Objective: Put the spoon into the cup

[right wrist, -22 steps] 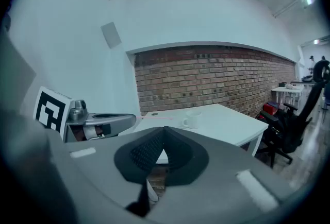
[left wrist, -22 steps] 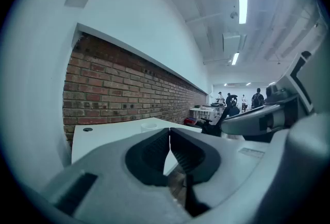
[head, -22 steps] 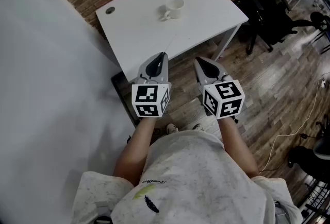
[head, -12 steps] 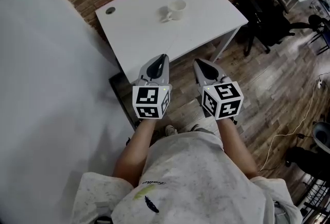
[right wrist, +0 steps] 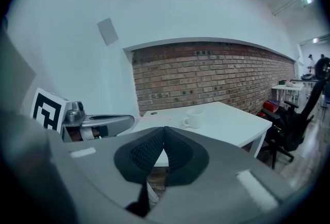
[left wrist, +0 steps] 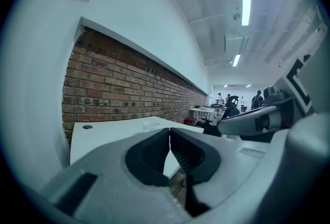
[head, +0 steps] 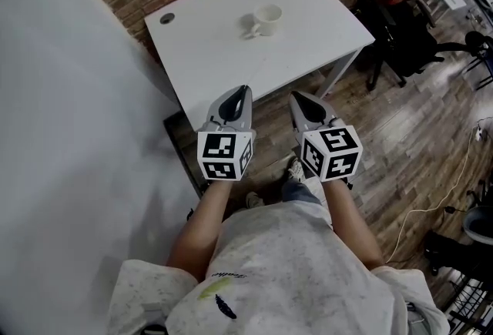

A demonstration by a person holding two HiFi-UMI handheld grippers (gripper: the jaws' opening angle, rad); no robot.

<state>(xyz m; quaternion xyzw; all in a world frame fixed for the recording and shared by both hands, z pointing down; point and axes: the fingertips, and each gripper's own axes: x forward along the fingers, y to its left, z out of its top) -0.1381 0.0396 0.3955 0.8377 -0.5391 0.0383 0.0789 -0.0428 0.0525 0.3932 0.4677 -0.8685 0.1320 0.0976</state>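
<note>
My left gripper (head: 243, 90) and right gripper (head: 295, 97) are both pressed shut on nothing, side by side just short of the white table's (head: 320, 37) near edge. The white cup (head: 267, 18) stands upright toward the table's far side, well apart from them. I can't make out the spoon.

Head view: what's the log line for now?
left tool shut, empty | right tool shut, empty | white ceramic cup upright on white rectangular table, untouched
</note>
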